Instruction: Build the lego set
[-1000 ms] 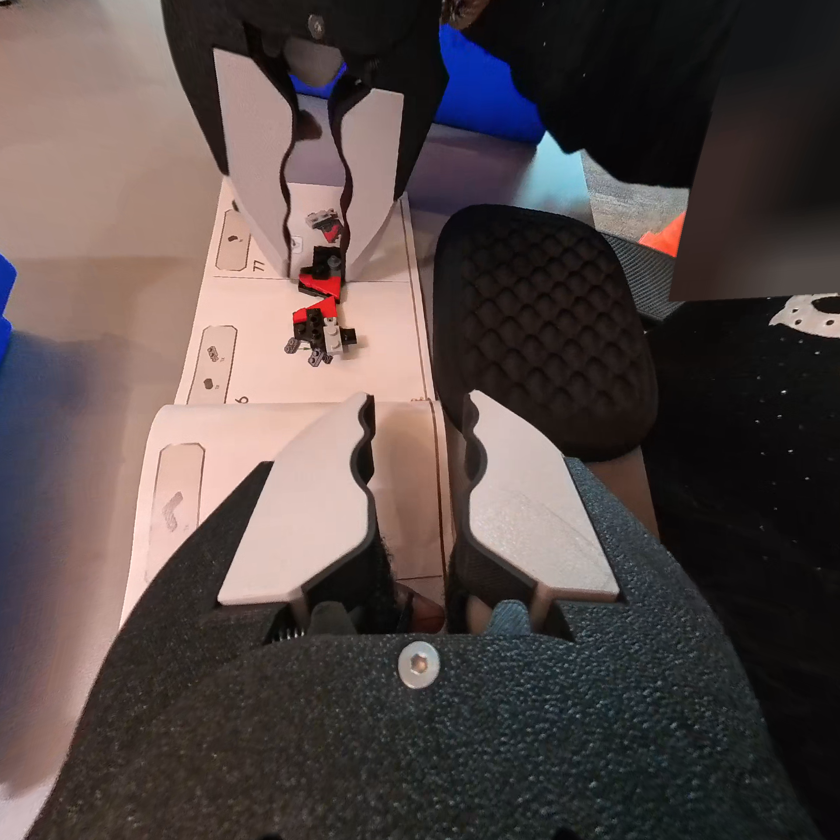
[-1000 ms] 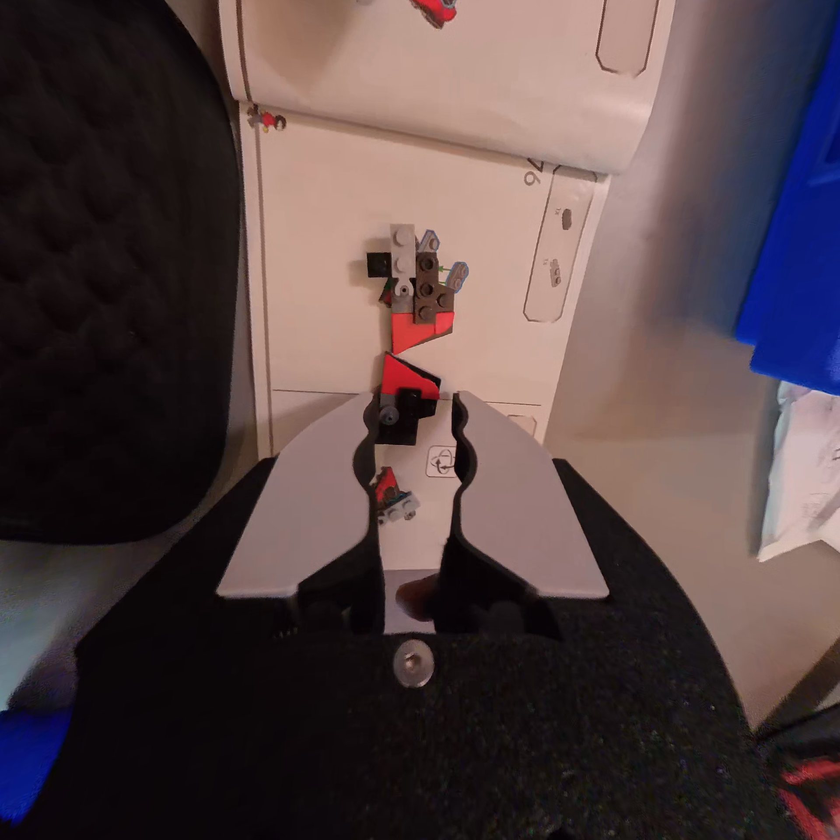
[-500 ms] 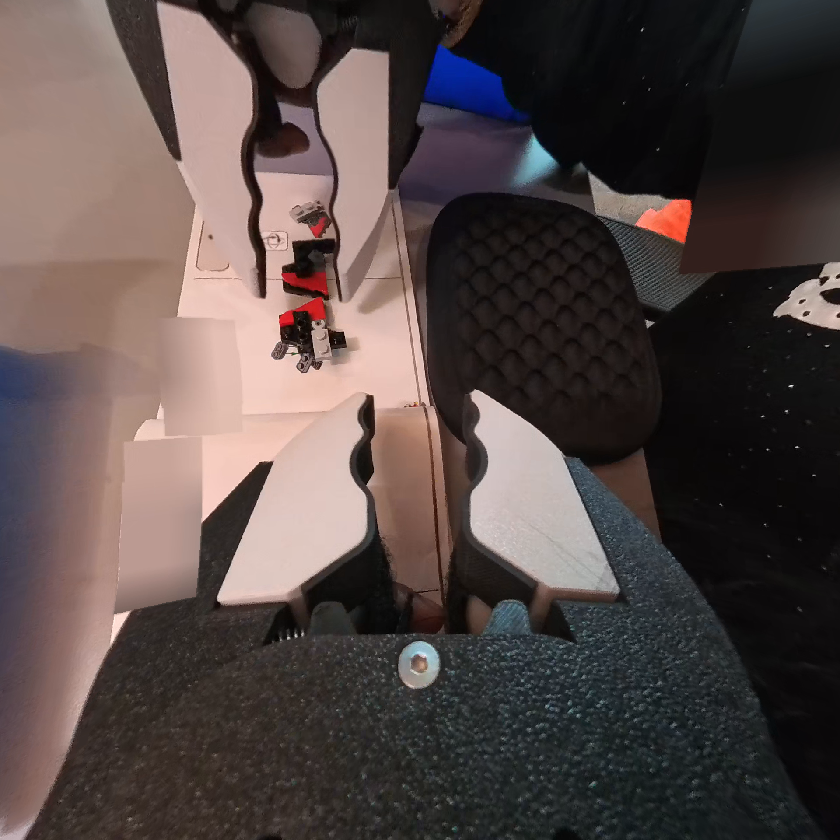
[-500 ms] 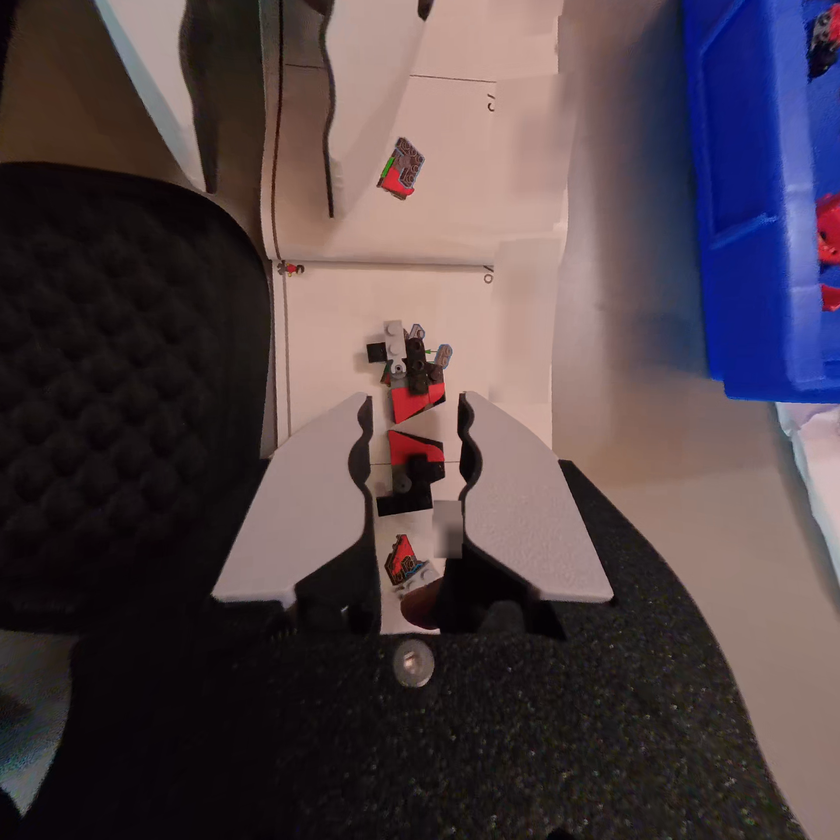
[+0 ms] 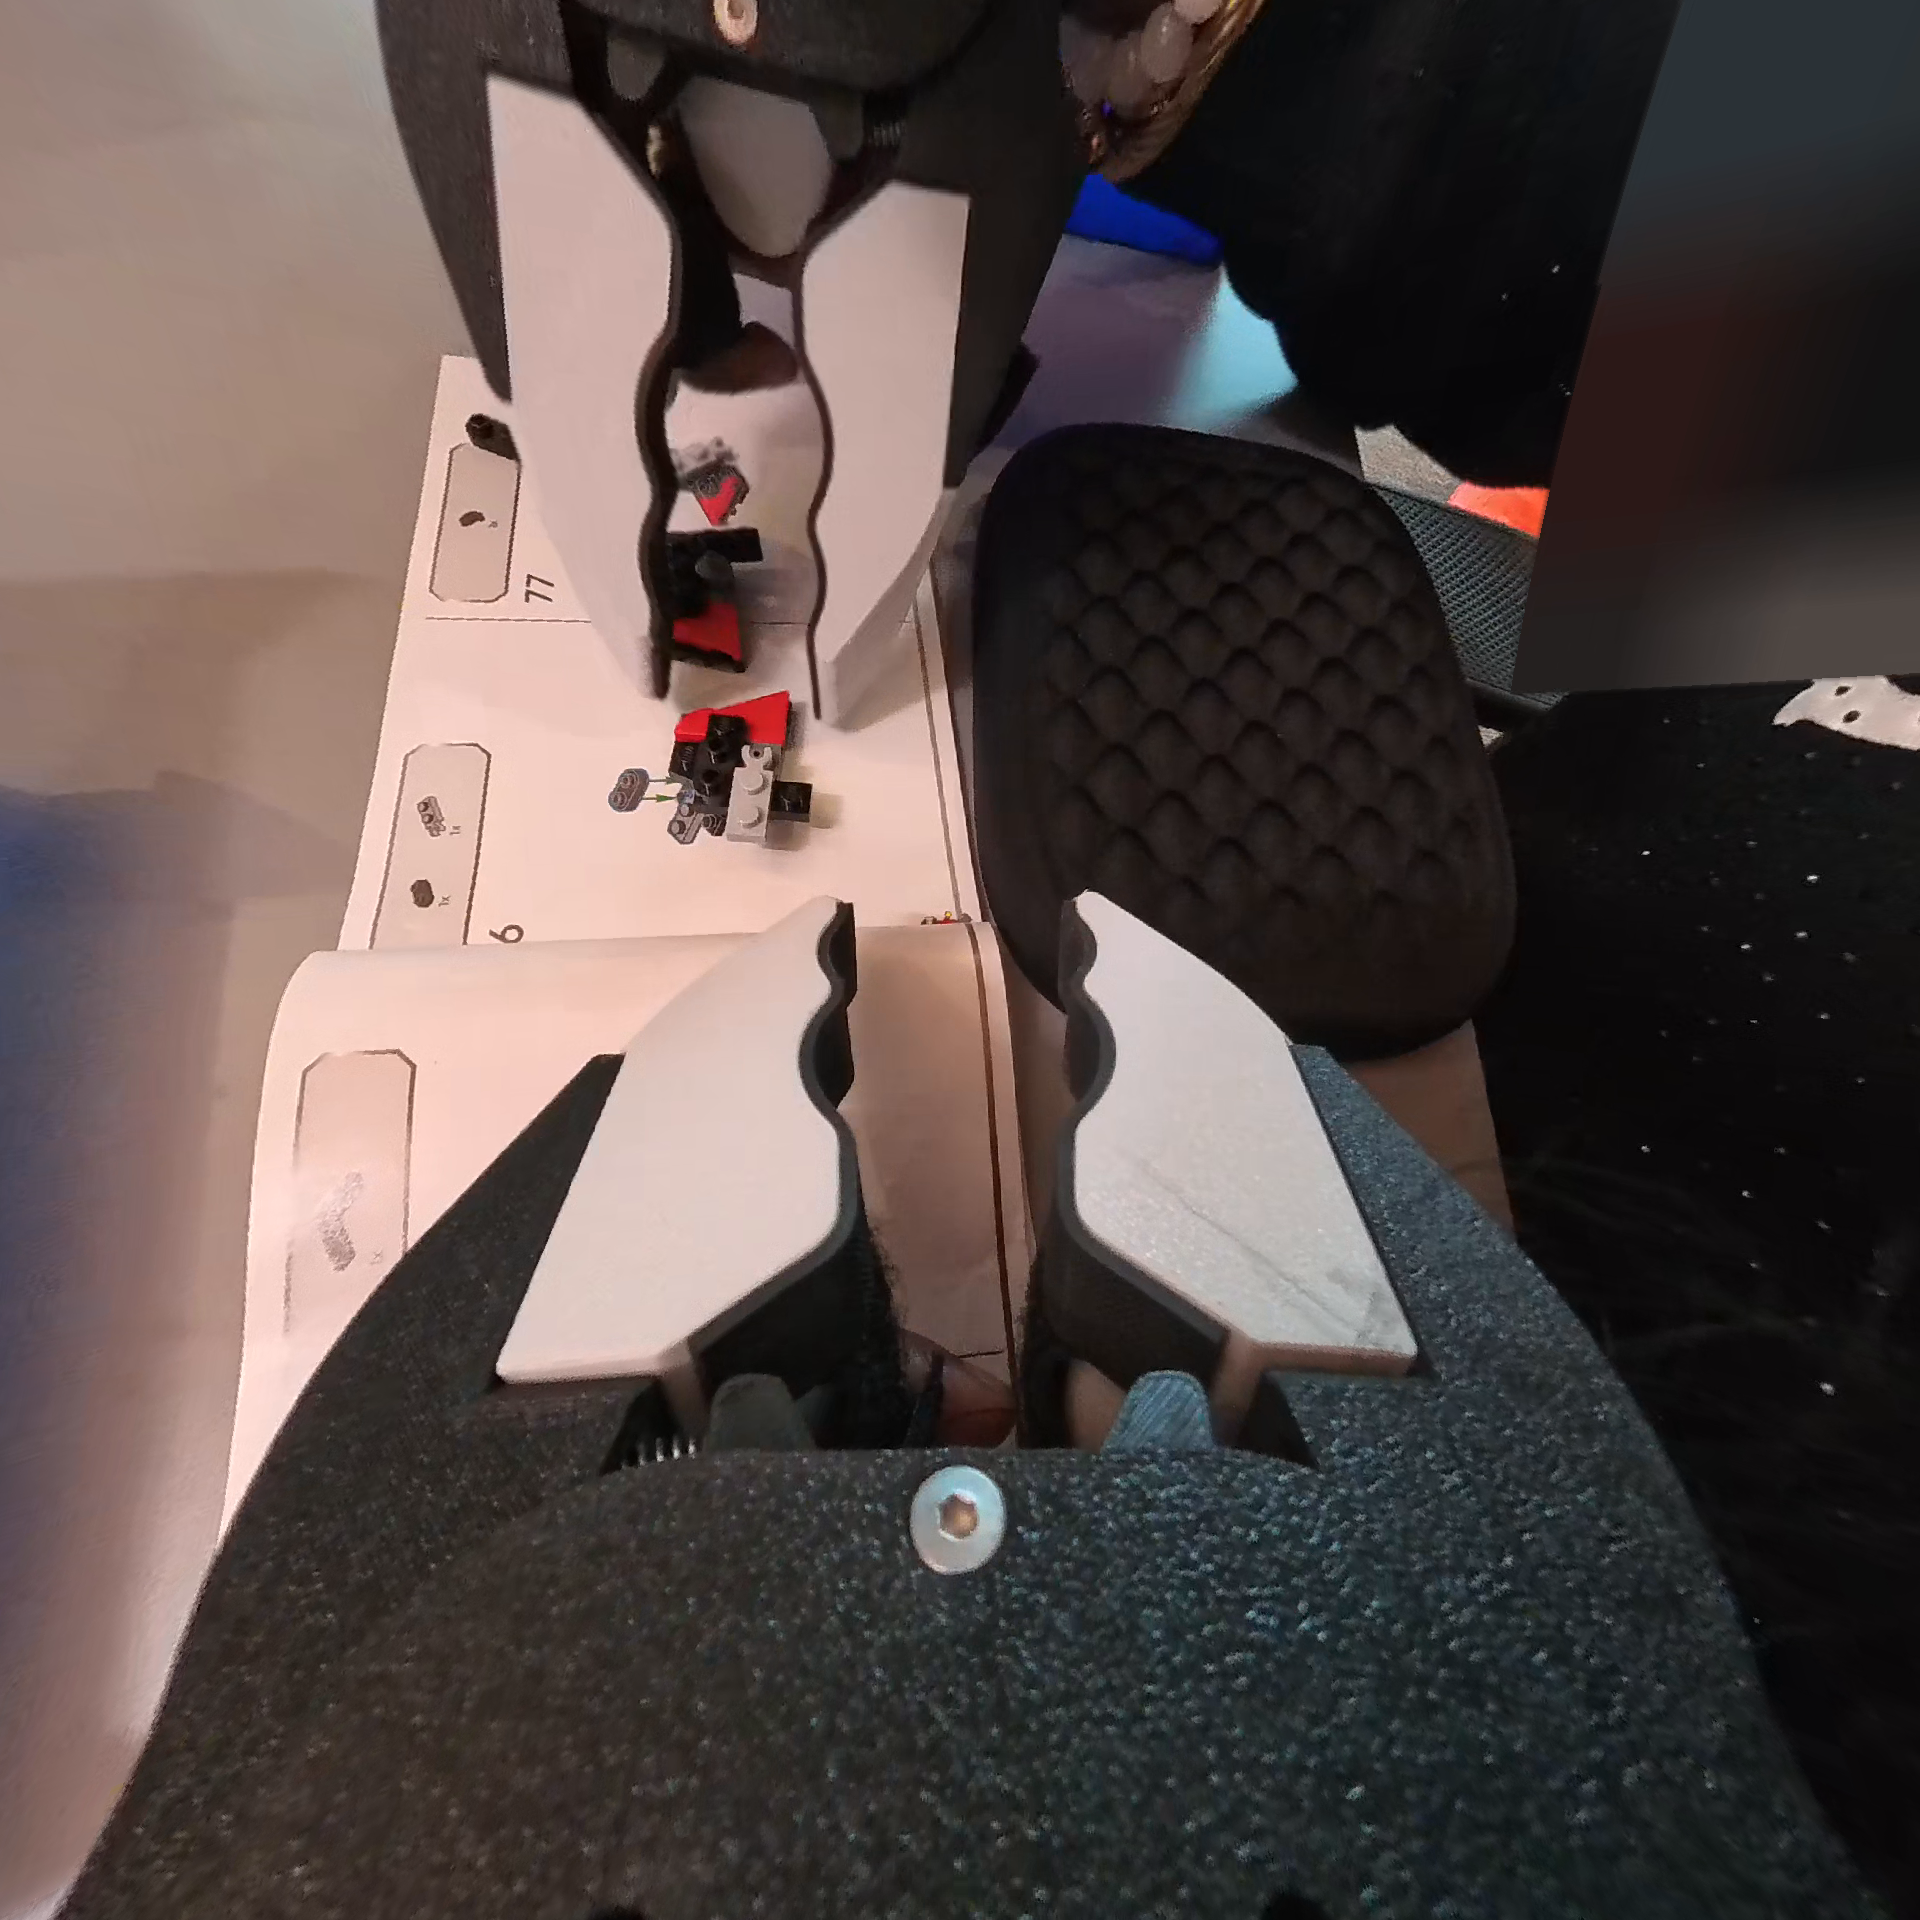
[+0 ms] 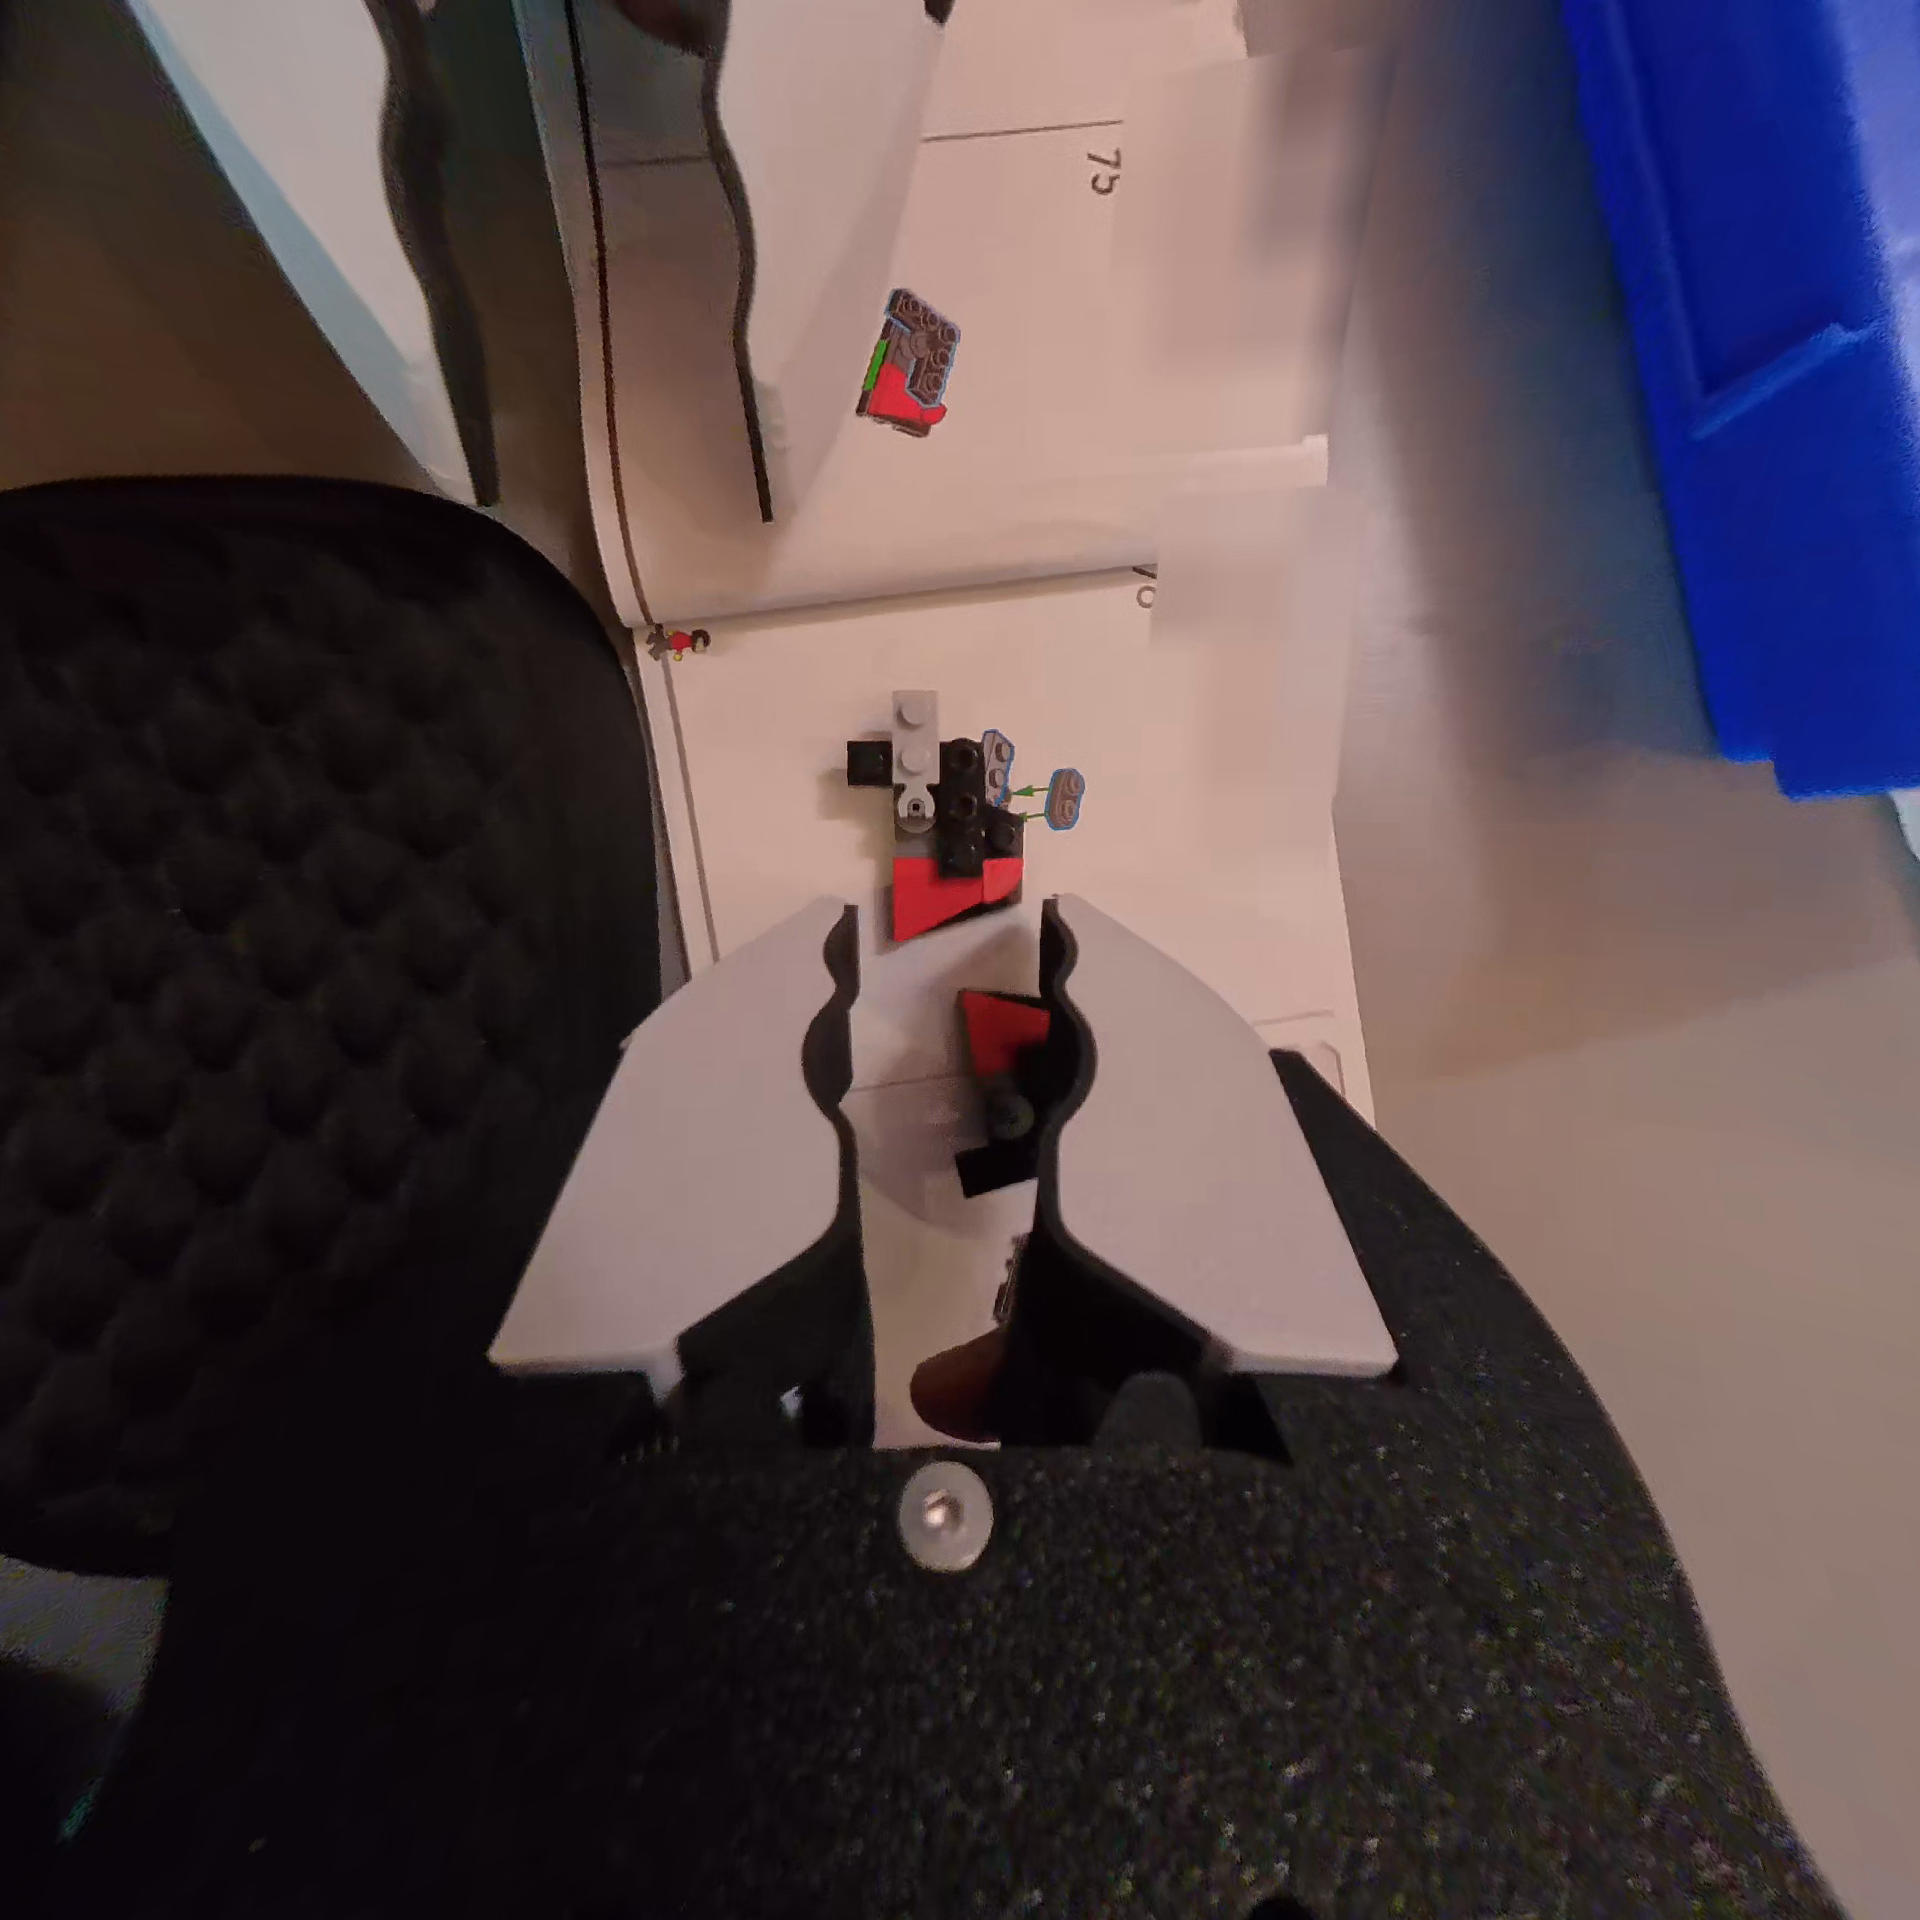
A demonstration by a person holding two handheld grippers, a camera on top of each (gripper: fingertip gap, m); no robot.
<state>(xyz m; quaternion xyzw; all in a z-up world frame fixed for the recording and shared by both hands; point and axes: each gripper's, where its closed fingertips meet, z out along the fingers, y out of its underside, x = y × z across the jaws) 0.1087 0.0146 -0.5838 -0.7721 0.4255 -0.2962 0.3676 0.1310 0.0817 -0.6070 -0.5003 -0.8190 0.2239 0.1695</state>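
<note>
An open instruction booklet point(image 5: 582, 810) lies on the table. On it sit two small Lego builds. The larger one point(image 5: 743, 774), red, black and grey, also shows in the right wrist view point(image 6: 945, 821). The smaller red and black build point(image 6: 1003, 1049) lies between the fingers of my right gripper point(image 6: 948, 914), touching its right finger; the jaws stand apart around it. From the left wrist view the right gripper point(image 5: 738, 707) points down over this build point(image 5: 707, 613). My left gripper point(image 5: 961, 925) is open and empty above the booklet's curled page.
A black quilted pad point(image 5: 1236, 707) lies beside the booklet, also in the right wrist view point(image 6: 291, 935). A blue bin point(image 6: 1766, 364) stands on the other side. A person in dark clothing point(image 5: 1714, 1039) is close at the right.
My right gripper has moved forward so the small red and black build now sits deeper between its fingers, against the right finger and slightly turned. The left gripper has barely moved.
</note>
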